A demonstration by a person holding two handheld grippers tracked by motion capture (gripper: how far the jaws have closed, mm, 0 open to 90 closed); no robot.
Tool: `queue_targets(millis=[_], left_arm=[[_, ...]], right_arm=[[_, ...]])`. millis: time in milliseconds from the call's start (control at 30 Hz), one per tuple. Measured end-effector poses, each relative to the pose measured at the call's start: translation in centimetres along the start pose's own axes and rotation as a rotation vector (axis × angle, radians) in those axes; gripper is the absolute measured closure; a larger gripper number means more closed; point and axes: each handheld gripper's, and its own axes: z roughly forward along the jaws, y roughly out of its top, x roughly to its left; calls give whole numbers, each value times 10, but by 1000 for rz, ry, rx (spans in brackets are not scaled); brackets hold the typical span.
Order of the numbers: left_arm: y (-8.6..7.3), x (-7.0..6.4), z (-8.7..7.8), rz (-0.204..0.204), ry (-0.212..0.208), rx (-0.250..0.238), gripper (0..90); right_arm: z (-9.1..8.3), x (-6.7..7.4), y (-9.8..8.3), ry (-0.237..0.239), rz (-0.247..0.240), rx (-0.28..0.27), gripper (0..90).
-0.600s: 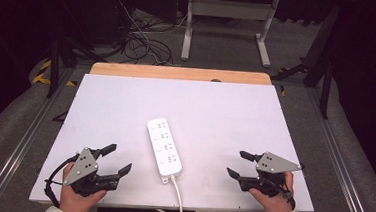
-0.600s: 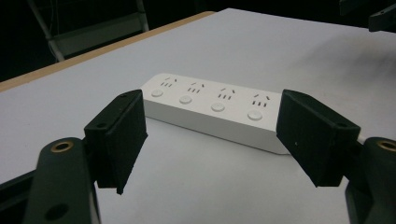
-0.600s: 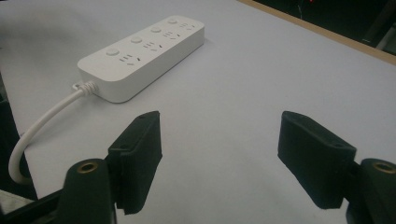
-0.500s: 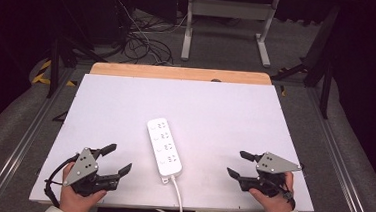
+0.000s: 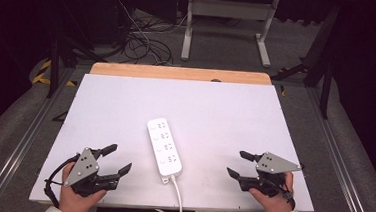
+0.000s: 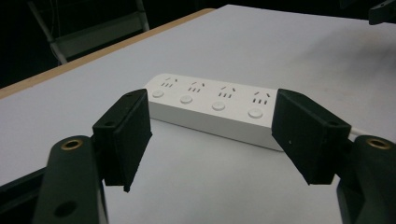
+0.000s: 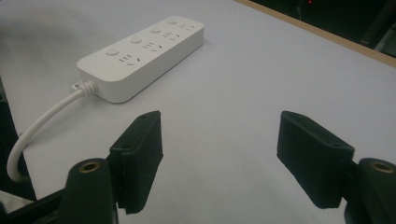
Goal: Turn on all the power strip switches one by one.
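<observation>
Item, left to right. Left tool [image 5: 113, 160]: held in the person's left hand [image 5: 82, 194] at the near left corner of the tabletop [image 5: 126, 101], jaws spread wide with nothing between them, aimed toward the middle. Power strip [image 5: 164, 146]: white, four sockets with a round button by each, lying flat near the middle of the tabletop toward its near edge, its long axis running roughly front to back; its white cable [image 5: 177, 198] leaves the near end and drops over the edge. It lies between the two tools, well apart from each. Right tool [image 5: 240, 164]: held in the right hand [image 5: 272, 199] at the near right corner, jaws likewise wide apart and empty, pointing left toward the strip. Progress, as judged: nothing yet begun; the strip is untouched, no plug or switch is engaged, and the whole approach and contact remain to do. Surface: plain white sheet over a wooden board [image 5: 178, 73], its edge showing at the far side. Room: dark, with tangled floor cables [image 5: 140, 45], a pale metal stand [image 5: 227, 23], and grey rails at both sides.
</observation>
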Motion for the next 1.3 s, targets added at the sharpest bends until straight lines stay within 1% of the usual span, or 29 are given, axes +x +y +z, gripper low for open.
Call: queue_targets(millis=[67, 167, 300, 367, 400, 433, 533, 600, 800, 867, 933, 967, 1000, 1133, 1300], left_arm=[[1, 0, 0, -4, 3, 18, 305], [2, 1, 0, -4, 0, 18, 328], [8, 2, 1, -8, -8, 31, 340], [12, 2, 6, -12, -22, 46, 340], [12, 2, 6, -12, -22, 46, 340], [14, 2, 9, -15, -34, 57, 339], [17, 0, 11, -9, -43, 61, 342], [21, -1, 15, 5, -53, 62, 344], [27, -3, 22, 5, -68, 66, 346], [30, -4, 26, 15, -72, 74, 347], [31, -4, 27, 10, -78, 78, 348], [32, -4, 29, 10, -84, 83, 363], [33, -5, 33, 1, -99, 111, 371], [35, -6, 38, 13, -106, 115, 381], [39, -7, 46, 4, -123, 117, 383]], right_arm=[[0, 0, 0, 1, 4, 5, 319], [1, 0, 0, 7, 6, 9, 321], [1, 0, 0, 6, 6, 11, 324], [1, 0, 0, 7, 7, 11, 324], [2, 0, 0, 12, 6, 10, 324], [2, 0, 0, 13, 5, 13, 324], [3, 1, 0, 19, 7, 19, 327], [3, 1, -1, 19, 7, 19, 328], [2, 0, -1, 24, 9, 20, 329], [4, 0, -1, 29, 7, 23, 329], [4, 0, -1, 32, 8, 26, 329], [4, 0, -1, 33, 8, 26, 329], [4, 0, -1, 32, 8, 25, 329], [4, 0, -1, 33, 7, 25, 329], [4, 0, -1, 35, 8, 23, 329]])
